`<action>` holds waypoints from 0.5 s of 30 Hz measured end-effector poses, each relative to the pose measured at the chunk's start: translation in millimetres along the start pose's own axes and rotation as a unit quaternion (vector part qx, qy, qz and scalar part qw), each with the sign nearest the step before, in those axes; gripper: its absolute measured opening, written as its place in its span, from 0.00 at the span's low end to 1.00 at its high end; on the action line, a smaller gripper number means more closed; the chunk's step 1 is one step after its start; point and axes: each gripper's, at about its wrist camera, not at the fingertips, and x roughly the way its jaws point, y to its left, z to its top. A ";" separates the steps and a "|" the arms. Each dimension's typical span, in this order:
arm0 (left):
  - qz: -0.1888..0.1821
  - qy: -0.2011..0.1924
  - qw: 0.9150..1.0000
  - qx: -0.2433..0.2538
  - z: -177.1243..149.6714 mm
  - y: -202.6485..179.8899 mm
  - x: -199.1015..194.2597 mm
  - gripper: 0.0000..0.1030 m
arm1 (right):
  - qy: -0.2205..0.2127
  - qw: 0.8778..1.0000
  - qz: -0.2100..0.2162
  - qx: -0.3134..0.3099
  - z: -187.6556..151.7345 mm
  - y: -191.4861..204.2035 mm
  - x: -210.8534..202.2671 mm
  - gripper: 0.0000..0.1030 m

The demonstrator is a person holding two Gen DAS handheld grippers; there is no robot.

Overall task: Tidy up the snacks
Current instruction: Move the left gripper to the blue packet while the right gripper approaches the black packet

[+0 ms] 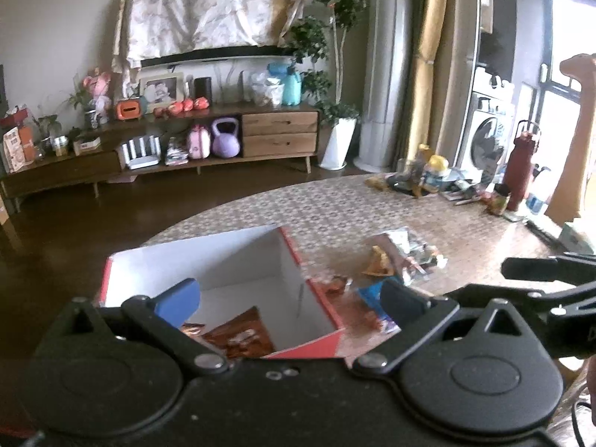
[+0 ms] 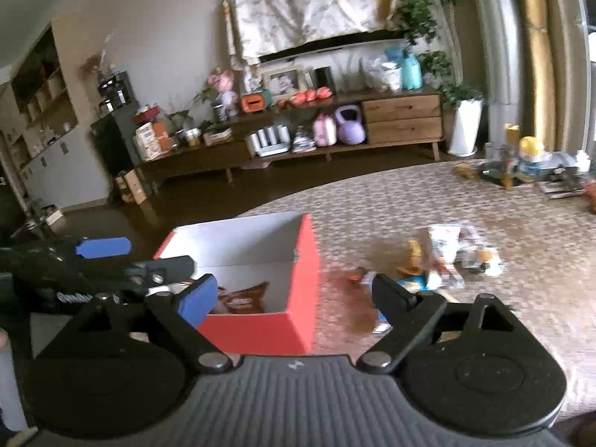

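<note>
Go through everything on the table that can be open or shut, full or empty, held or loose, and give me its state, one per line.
Red box: open at the top, a brown snack bag lying inside, mostly unfilled.
Snack pile: loose on the table to the box's right, not yet boxed.
Left gripper: fingers wide apart, nothing between them.
Right gripper: fingers wide apart, holding nothing.
Dark red bottle: upright, lid on.

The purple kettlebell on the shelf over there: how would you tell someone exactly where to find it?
Look past the patterned table to the long wooden cabinet against the far wall, under the cloth-draped screen. On its lower open shelf, right beside the two wooden drawers, sits the kettlebell. It is the only lilac, round thing with a loop handle; its neighbour is a pink case.
</note>
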 end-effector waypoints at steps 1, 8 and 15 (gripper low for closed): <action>-0.002 -0.001 1.000 0.000 -0.1 -4.2 1.7 1.00 | -0.004 1.000 -0.007 -0.002 -2.7 -5.9 -3.5 0.94; -0.014 0.016 1.000 0.003 -5.7 -36.5 30.8 1.00 | -0.013 0.997 -0.081 -0.010 -21.0 -56.1 -9.8 0.95; -0.033 0.050 0.998 0.003 -10.6 -63.2 72.9 1.00 | 0.006 0.993 -0.117 0.031 -42.7 -116.8 5.7 0.95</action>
